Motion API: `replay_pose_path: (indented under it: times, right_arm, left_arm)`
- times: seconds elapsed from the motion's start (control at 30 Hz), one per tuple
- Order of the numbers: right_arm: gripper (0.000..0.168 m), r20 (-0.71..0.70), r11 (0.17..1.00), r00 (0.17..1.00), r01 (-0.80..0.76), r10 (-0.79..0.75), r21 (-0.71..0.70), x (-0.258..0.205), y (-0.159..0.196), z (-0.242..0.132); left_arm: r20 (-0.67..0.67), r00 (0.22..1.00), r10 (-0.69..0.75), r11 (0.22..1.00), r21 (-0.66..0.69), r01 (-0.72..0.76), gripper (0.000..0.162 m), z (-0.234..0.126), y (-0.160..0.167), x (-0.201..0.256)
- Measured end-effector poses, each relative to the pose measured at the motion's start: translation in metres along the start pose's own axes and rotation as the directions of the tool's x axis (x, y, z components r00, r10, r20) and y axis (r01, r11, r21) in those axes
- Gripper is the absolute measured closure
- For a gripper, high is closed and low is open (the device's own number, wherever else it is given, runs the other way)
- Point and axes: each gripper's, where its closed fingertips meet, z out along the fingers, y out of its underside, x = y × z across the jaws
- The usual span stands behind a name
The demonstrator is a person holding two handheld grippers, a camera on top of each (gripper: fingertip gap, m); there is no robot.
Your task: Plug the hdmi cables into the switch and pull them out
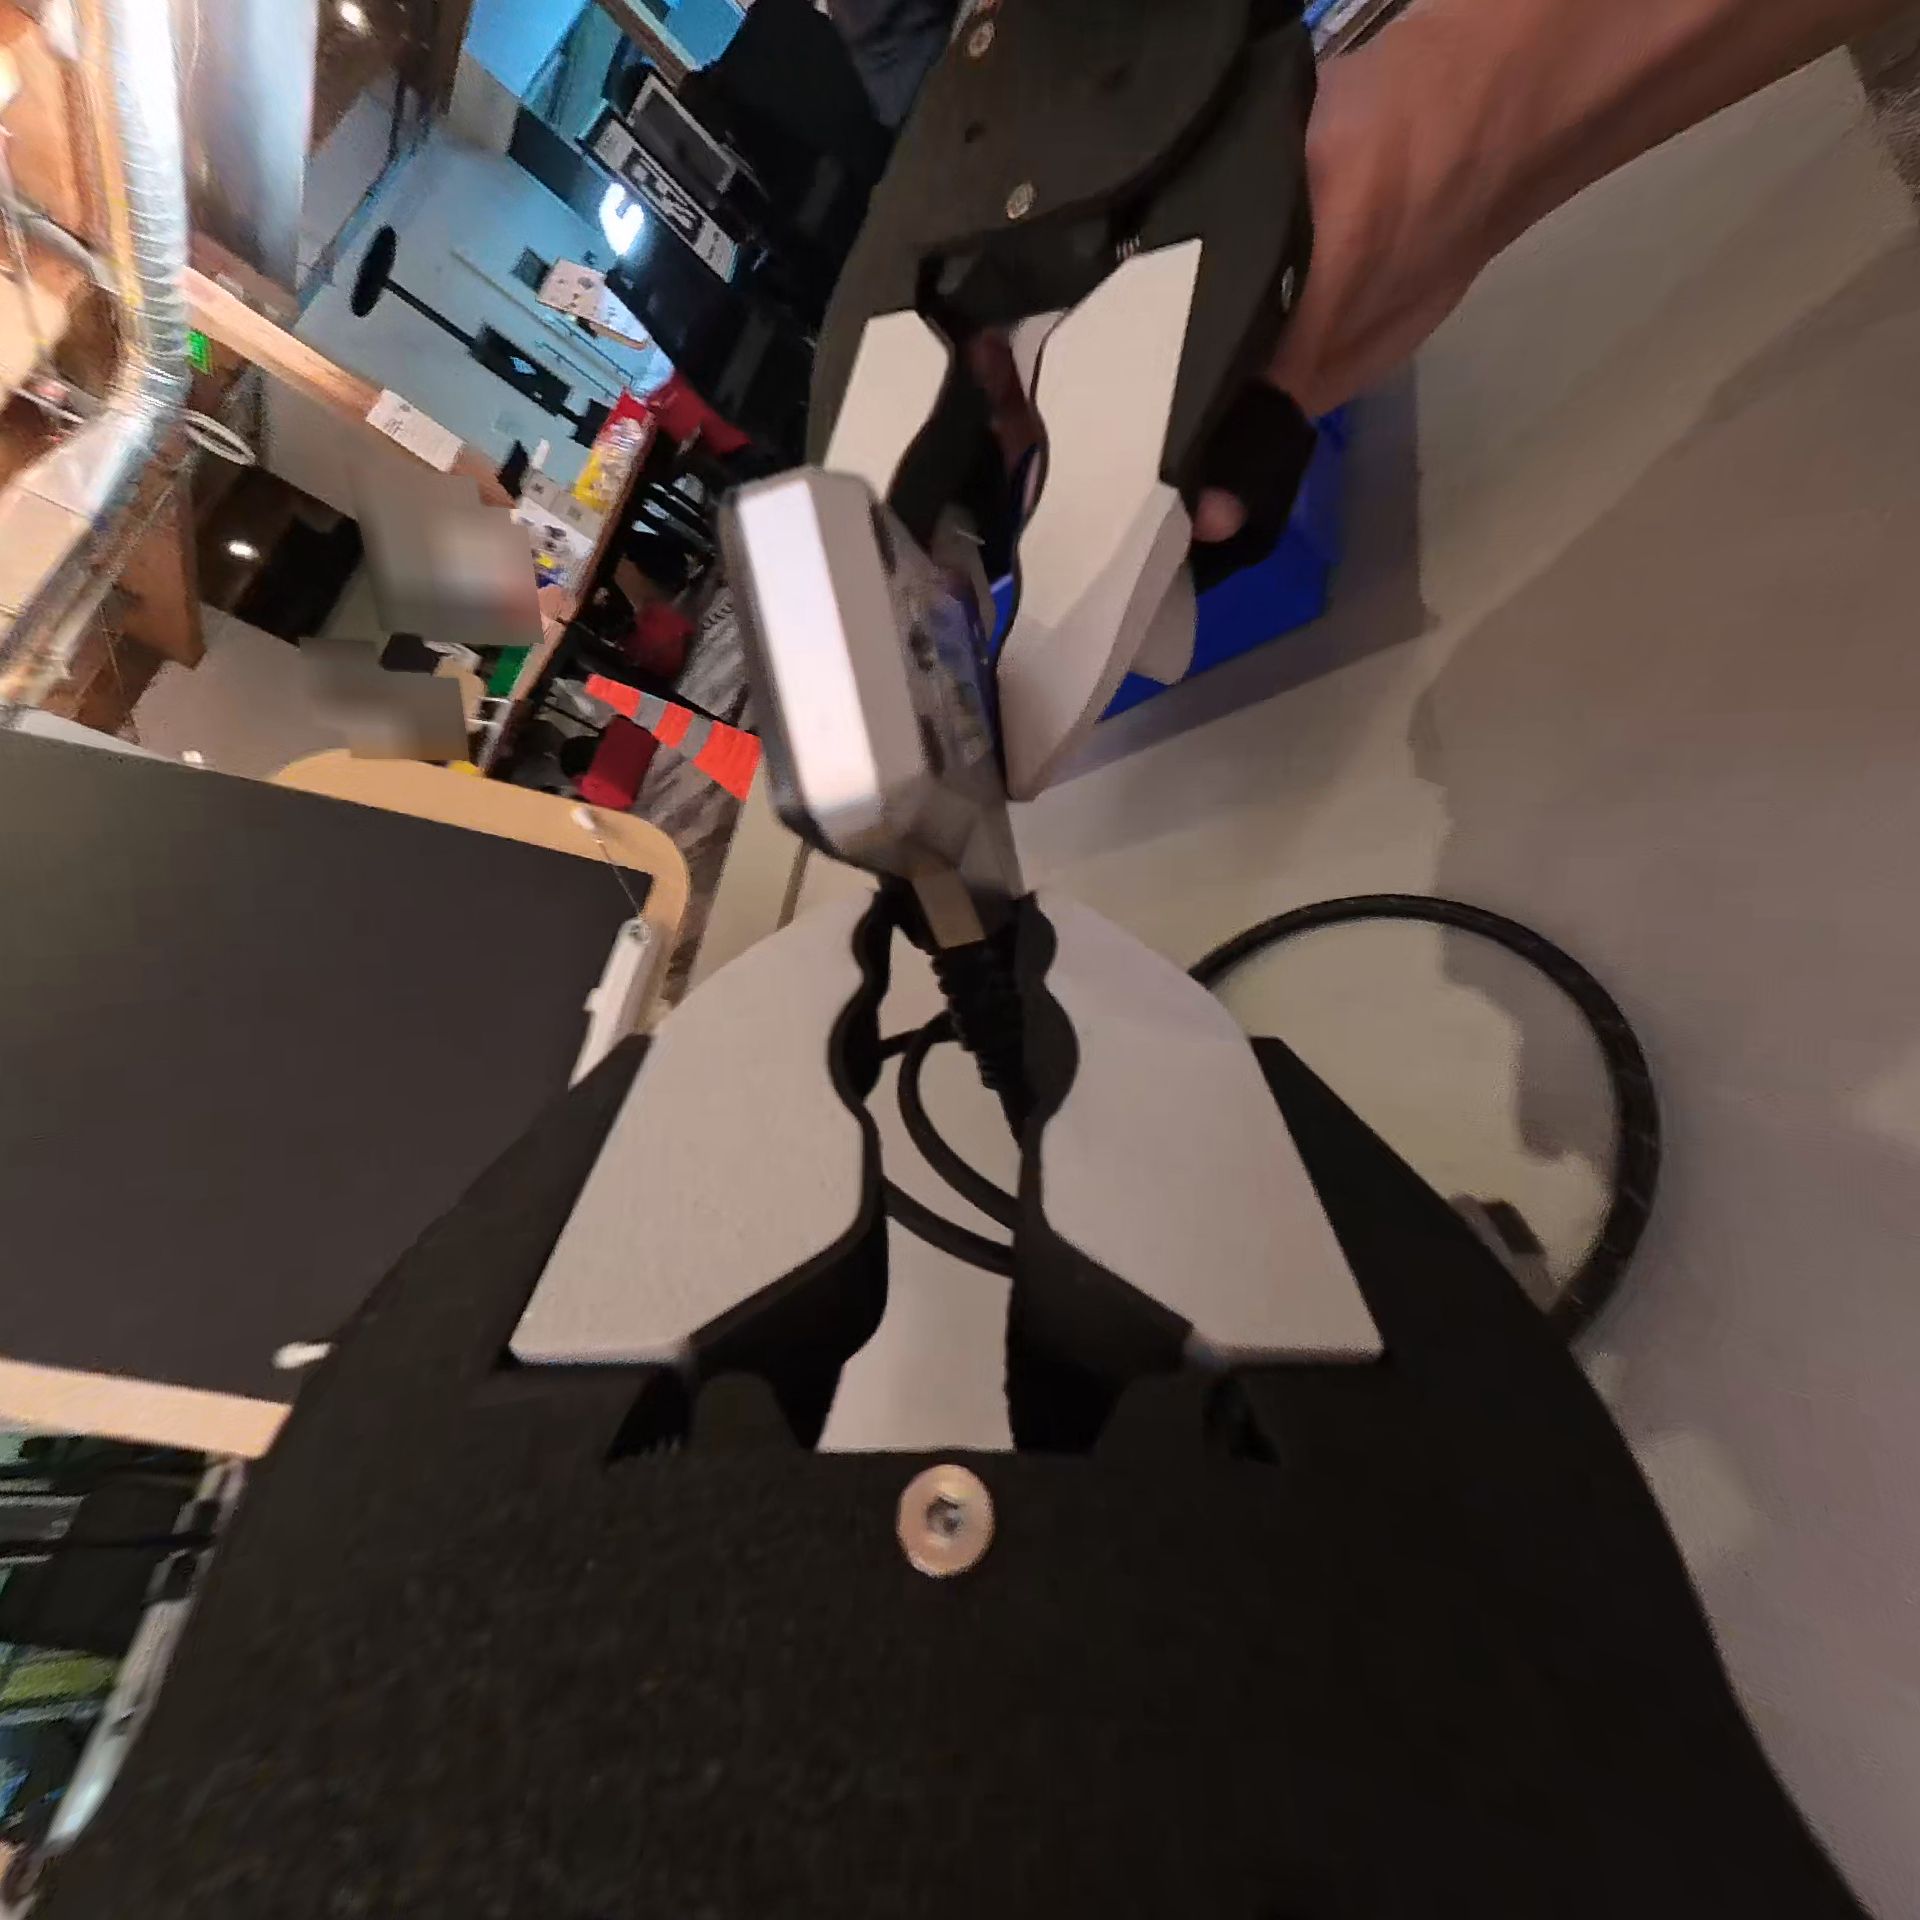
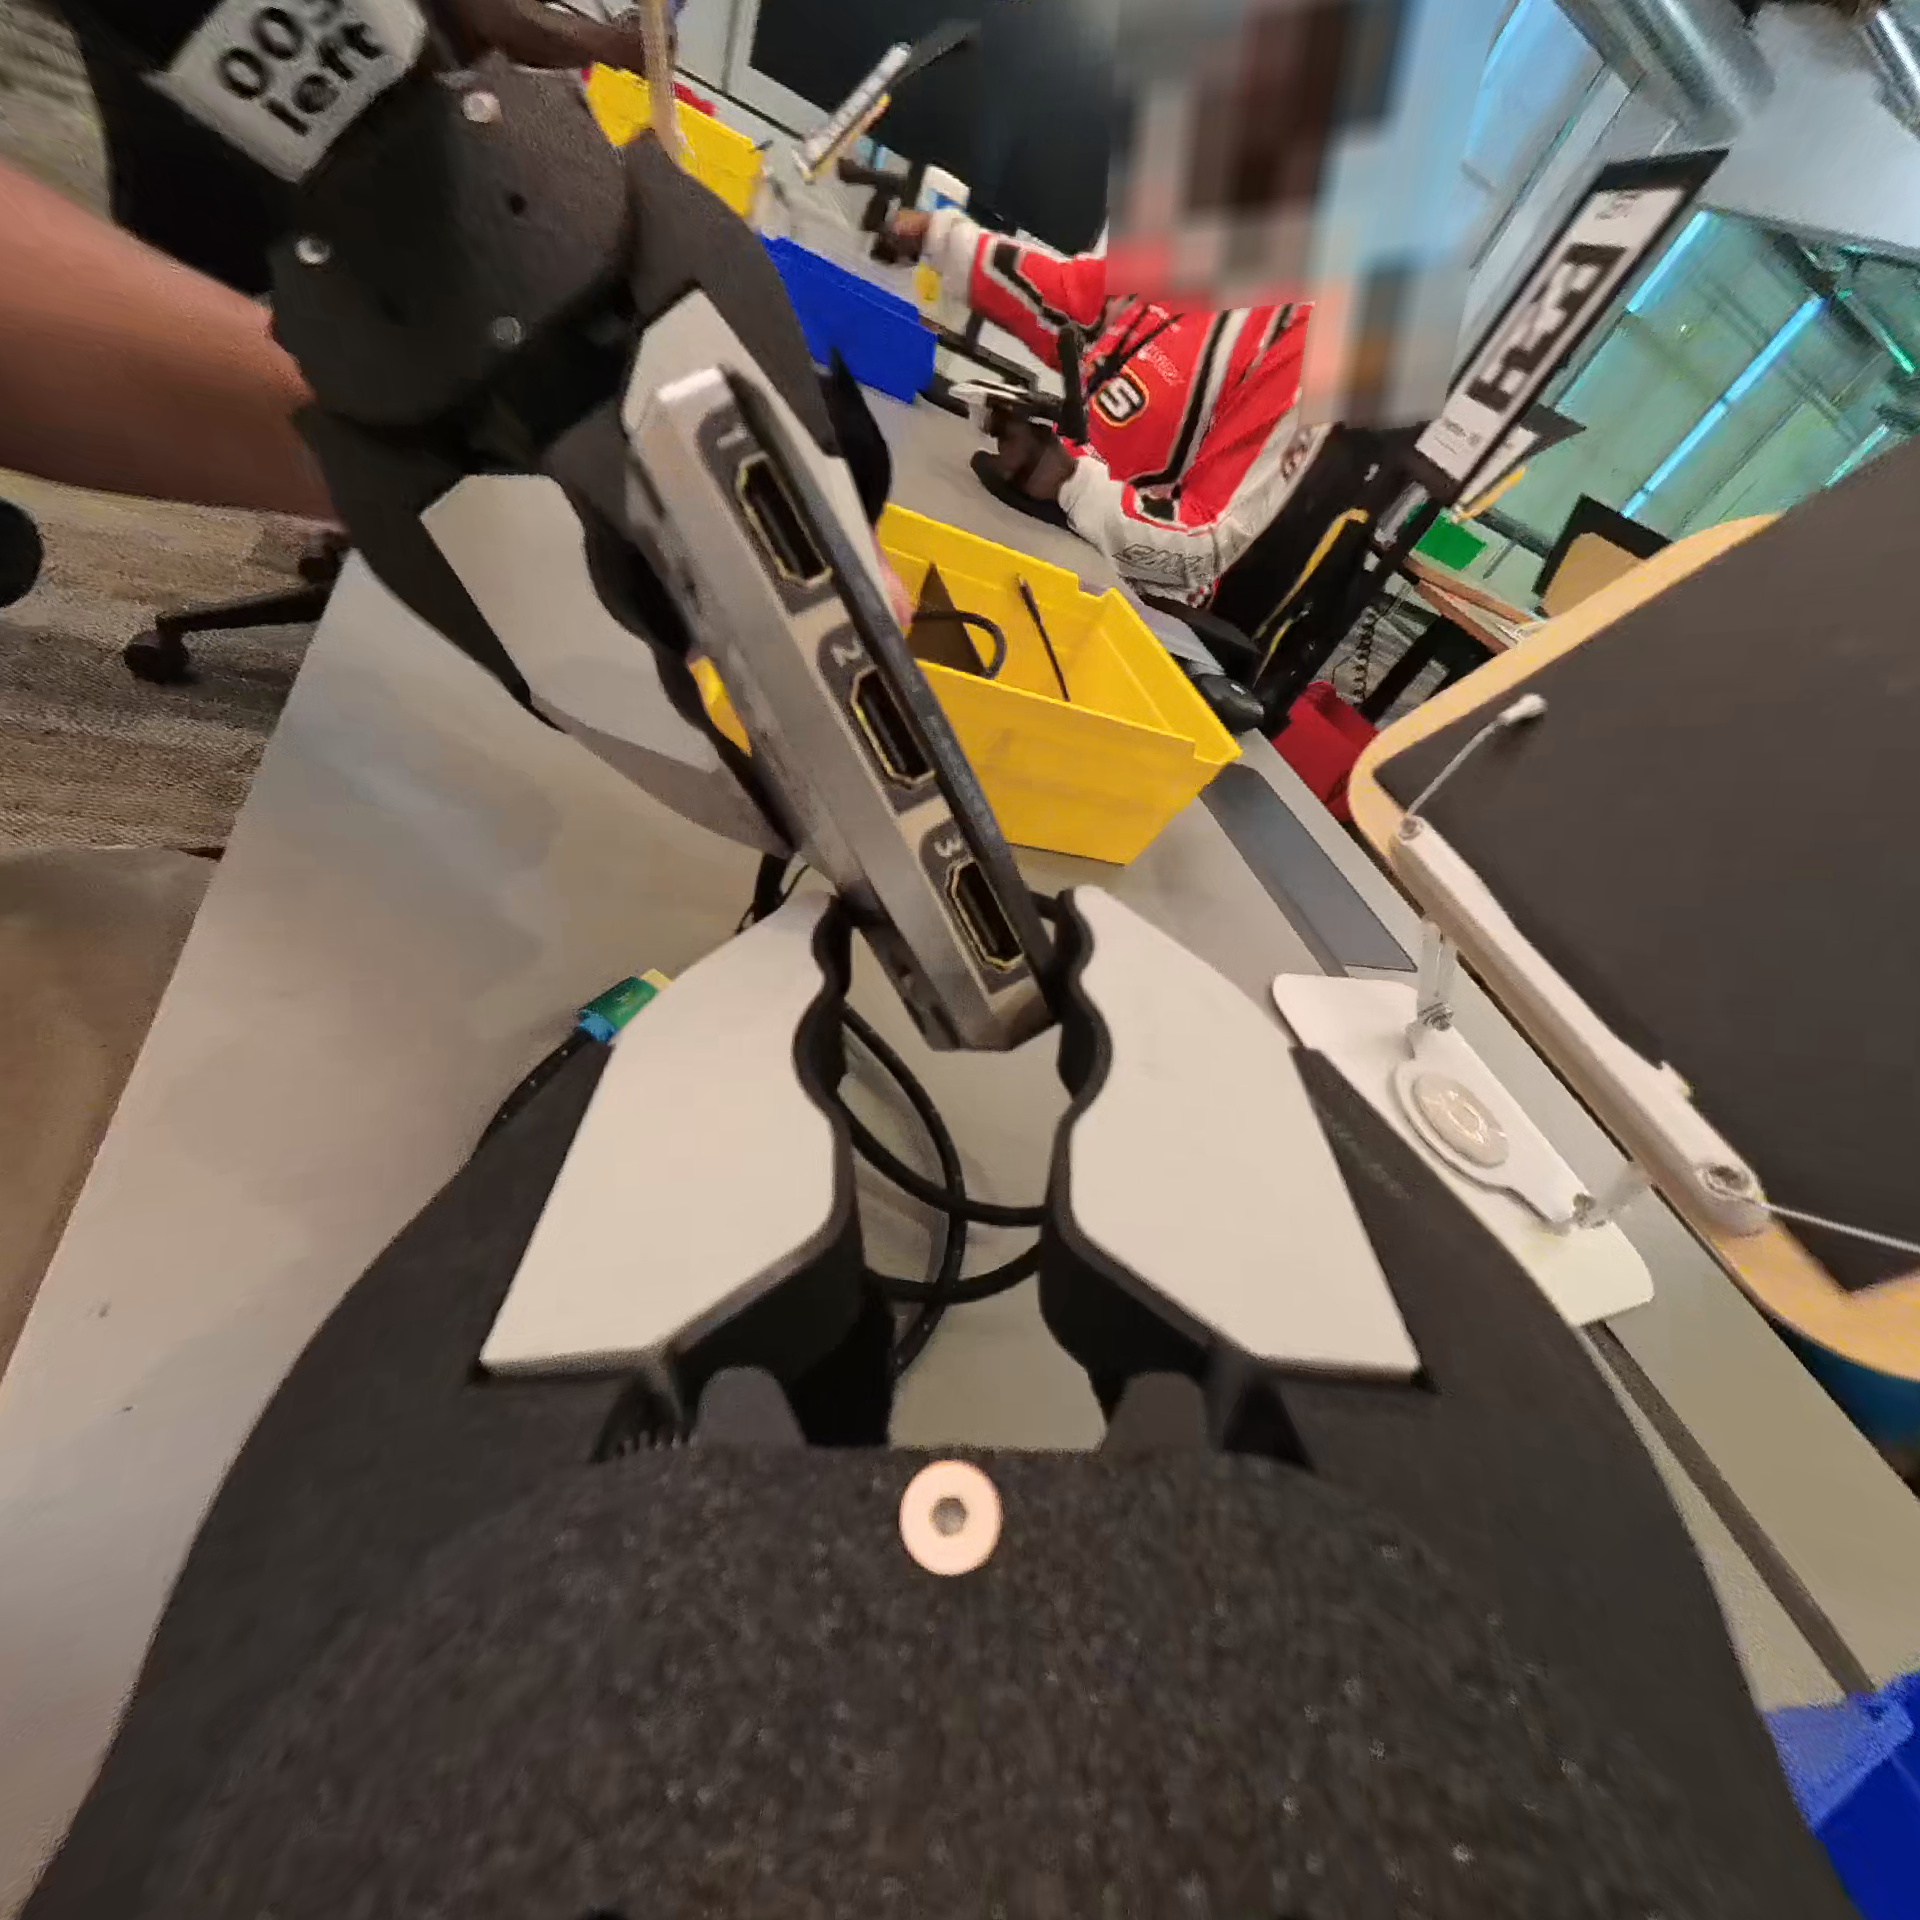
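The silver HDMI switch (image 1: 821,665) is held tilted in the air between both grippers. My left gripper (image 1: 961,935) is shut on the black plug of an HDMI cable (image 1: 982,1013), whose metal end meets the switch's lower edge. My right gripper (image 2: 951,945) is shut on the lower end of the switch (image 2: 810,665). Its three ports face this camera, all empty. The right gripper (image 1: 966,675) reaches the switch from above in the left wrist view. The left gripper (image 2: 707,665) sits behind the switch in the right wrist view. The black cable loops on the table (image 1: 1600,1049).
The grey table (image 1: 1662,727) carries a yellow bin (image 2: 1039,727) just beyond the switch and a blue bin (image 1: 1257,582). A black board with a wooden edge (image 2: 1714,831) and its white stand base (image 2: 1455,1153) stand to the right. A person in a red jacket (image 2: 1153,416) sits behind.
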Motion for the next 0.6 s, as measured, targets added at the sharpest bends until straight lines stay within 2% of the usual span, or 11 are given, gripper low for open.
replay_pose_path:
  times: [0.1, 0.13, 0.2, 0.27, 0.37, 0.47, 0.6]
  right_arm:
    - [0.146, 0.044, 0.998, 0.999, 0.029, -0.027, -0.049, -0.011, 0.006, 0.001]
    - [0.147, 0.027, 0.998, 0.999, 0.036, -0.035, -0.048, -0.010, 0.006, 0.001]
    - [0.149, 0.006, 0.998, 0.999, 0.051, -0.051, -0.022, -0.008, 0.006, -0.001]
    - [0.149, 0.025, 0.997, 0.997, 0.073, -0.072, -0.029, -0.010, 0.008, -0.003]
    - [0.149, 0.071, 0.997, 0.994, 0.079, -0.079, -0.003, -0.020, 0.005, -0.003]
    - [0.149, 0.120, 0.998, 0.991, 0.058, -0.062, 0.036, -0.031, -0.002, -0.001]
    - [0.148, 0.126, 0.991, 0.983, 0.132, -0.131, -0.003, -0.039, -0.002, 0.005]
  left_arm:
    - [-0.044, 0.990, -0.132, 0.989, -0.075, 0.128, 0.134, -0.003, 0.018, 0.003]
    - [-0.069, 0.978, -0.195, 0.978, -0.093, 0.188, 0.119, -0.006, 0.020, 0.007]
    - [-0.105, 0.949, -0.296, 0.952, -0.110, 0.285, 0.109, -0.015, 0.021, 0.014]
    - [-0.088, 0.944, -0.318, 0.948, -0.033, 0.316, 0.112, -0.027, 0.009, 0.010]
    - [-0.124, 0.918, -0.376, 0.916, 0.096, 0.388, 0.128, -0.047, -0.018, -0.005]
    - [-0.173, 0.908, -0.382, 0.899, 0.158, 0.408, 0.128, -0.056, -0.033, -0.011]
    - [-0.235, 0.909, -0.343, 0.907, 0.166, 0.386, 0.136, -0.056, -0.040, -0.003]
